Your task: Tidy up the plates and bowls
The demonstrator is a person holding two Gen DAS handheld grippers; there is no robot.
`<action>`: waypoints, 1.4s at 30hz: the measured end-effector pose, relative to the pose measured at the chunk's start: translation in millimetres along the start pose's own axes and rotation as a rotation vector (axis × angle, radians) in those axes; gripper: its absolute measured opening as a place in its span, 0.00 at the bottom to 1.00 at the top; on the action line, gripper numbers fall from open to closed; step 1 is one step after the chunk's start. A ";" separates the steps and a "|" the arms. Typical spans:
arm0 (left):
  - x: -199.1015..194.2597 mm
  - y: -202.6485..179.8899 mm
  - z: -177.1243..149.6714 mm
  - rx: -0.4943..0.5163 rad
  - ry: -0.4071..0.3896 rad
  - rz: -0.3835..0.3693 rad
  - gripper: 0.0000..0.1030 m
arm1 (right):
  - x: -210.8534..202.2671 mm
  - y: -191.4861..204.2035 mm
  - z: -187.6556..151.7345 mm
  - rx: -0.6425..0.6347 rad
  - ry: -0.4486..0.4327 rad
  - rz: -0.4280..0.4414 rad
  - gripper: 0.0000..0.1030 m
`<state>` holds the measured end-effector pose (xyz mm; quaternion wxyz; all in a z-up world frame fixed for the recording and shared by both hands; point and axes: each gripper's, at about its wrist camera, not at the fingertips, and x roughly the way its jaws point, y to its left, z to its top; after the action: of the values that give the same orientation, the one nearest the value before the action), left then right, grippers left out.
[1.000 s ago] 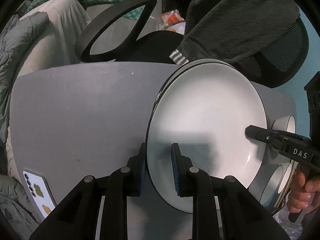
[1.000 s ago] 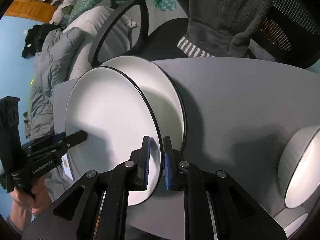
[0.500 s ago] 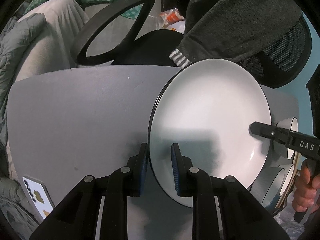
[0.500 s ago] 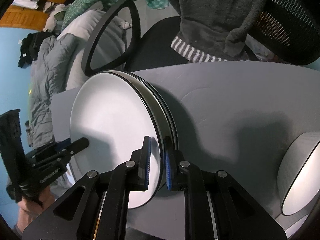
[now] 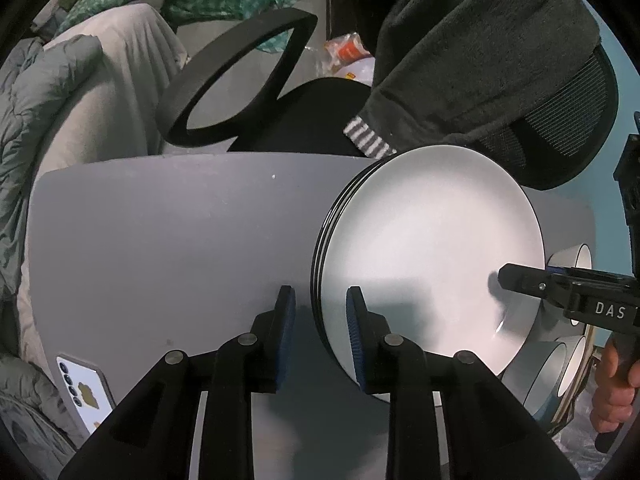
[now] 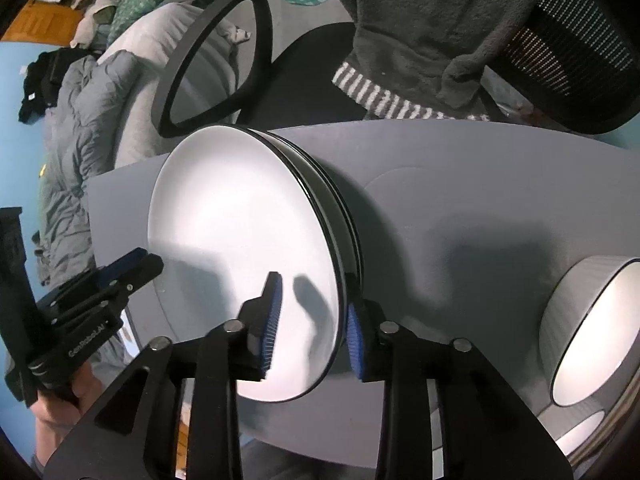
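Here, I am opening both my left gripper (image 5: 320, 316) and right gripper (image 6: 312, 320) off the stacked plates (image 5: 432, 252); bowls (image 6: 592, 332) are waiting.

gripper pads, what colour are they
Blue, ribbed, on black fingers; the right wrist view shows them best.

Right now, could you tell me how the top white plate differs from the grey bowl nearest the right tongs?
The top white plate is broad and shallow; the grey bowl is smaller across, with tall walls. The plate rests on a stack of plates, while the bowl sits directly on the grey table. The plate's rim lies between the opening right tongs; the bowl is apart from them. Both are white inside with a dark rim.
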<state>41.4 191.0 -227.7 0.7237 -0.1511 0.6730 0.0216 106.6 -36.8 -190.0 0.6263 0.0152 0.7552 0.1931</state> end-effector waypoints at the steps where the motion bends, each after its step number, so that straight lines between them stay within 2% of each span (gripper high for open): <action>1: -1.8 -0.4 -0.6 0.004 -0.006 0.007 0.29 | 0.0 1.3 0.0 -0.004 -0.001 -0.010 0.31; 4: -10.0 -2.9 -4.2 0.021 -0.033 0.026 0.36 | -0.8 5.6 -1.4 -0.010 -0.011 -0.034 0.34; 13: -19.7 -4.9 -14.4 0.024 -0.057 0.017 0.40 | -4.5 11.2 -7.4 0.003 -0.024 -0.076 0.38; 14: -21.5 -5.2 -16.0 0.023 -0.061 0.016 0.40 | -5.5 11.9 -7.9 0.003 -0.026 -0.084 0.42; 15: -23.0 -5.7 -17.1 0.023 -0.065 0.017 0.41 | -7.5 13.3 -9.0 -0.002 -0.034 -0.102 0.50; 19: -32.2 -7.6 -21.7 0.028 -0.088 0.034 0.41 | -15.3 18.2 -13.0 -0.019 -0.070 -0.115 0.50; 21: -40.1 -9.3 -24.9 0.033 -0.103 0.046 0.42 | -20.8 22.4 -16.5 -0.036 -0.097 -0.148 0.50; 26: -68.8 -17.0 -35.9 0.046 -0.164 0.078 0.51 | -41.4 35.9 -31.1 -0.082 -0.176 -0.205 0.50; 27: -75.4 -19.1 -38.7 0.050 -0.175 0.081 0.51 | -47.5 38.9 -35.1 -0.091 -0.198 -0.218 0.52; 29: -88.4 -24.0 -44.9 0.062 -0.203 0.083 0.59 | -59.9 44.8 -43.8 -0.104 -0.241 -0.241 0.57; 31: -106.1 -30.3 -54.2 0.085 -0.246 0.096 0.62 | -72.8 50.8 -53.0 -0.115 -0.285 -0.259 0.61; 38: -148.3 -40.2 -83.5 0.113 -0.329 0.079 0.63 | -110.9 63.8 -88.4 -0.112 -0.392 -0.274 0.62; 42: -167.3 -41.3 -101.3 0.118 -0.382 0.075 0.65 | -129.1 70.3 -108.7 -0.111 -0.454 -0.326 0.62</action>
<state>-62.6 155.3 -60.7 0.8445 -0.0763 0.5288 0.0372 15.5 -35.6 -31.5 0.8020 -0.0980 0.5763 0.1225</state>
